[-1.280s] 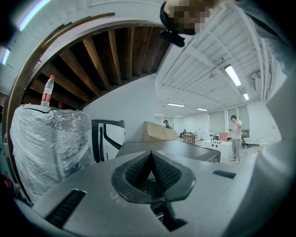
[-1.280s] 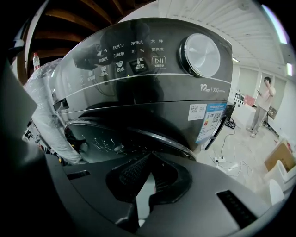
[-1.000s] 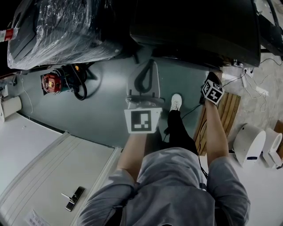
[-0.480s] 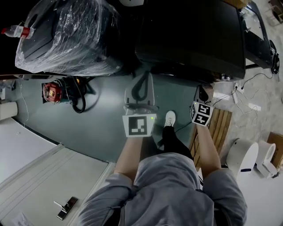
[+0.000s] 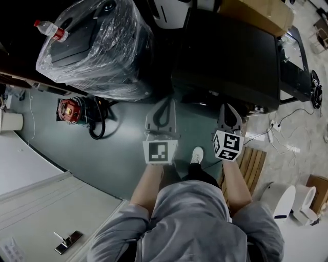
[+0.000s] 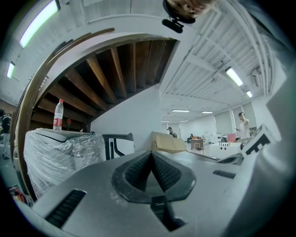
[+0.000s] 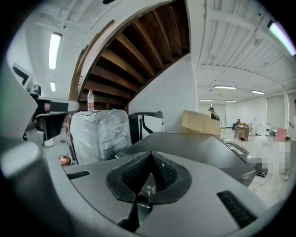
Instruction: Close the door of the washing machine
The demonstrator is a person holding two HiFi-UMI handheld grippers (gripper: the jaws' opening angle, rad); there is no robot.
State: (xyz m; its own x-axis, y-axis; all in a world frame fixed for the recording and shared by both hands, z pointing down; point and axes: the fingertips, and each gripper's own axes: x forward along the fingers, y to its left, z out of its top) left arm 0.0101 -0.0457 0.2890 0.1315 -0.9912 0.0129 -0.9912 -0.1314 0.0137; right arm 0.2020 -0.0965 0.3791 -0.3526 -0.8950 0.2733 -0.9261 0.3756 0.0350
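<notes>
The person stands with both forearms stretched forward and down, roughly parallel, each hand holding its tool out over the green floor (image 5: 118, 148). The left gripper (image 5: 167, 101) points at the gap between a plastic-wrapped machine (image 5: 97, 51) and the dark washing machine (image 5: 230, 51). Its marker cube (image 5: 160, 152) faces up, and its jaws are pressed together with nothing between them (image 6: 151, 156). The right gripper (image 5: 227, 106) is held just before the washing machine's near edge, level with the left one. Its jaws also meet tip to tip, empty (image 7: 150, 155). The washing machine's flat dark top (image 7: 194, 146) lies straight ahead of both tools; its door cannot be made out in any view. A water bottle (image 5: 50, 29) lies on the wrapped machine, and a cardboard box (image 5: 256, 13) sits behind the washing machine
</notes>
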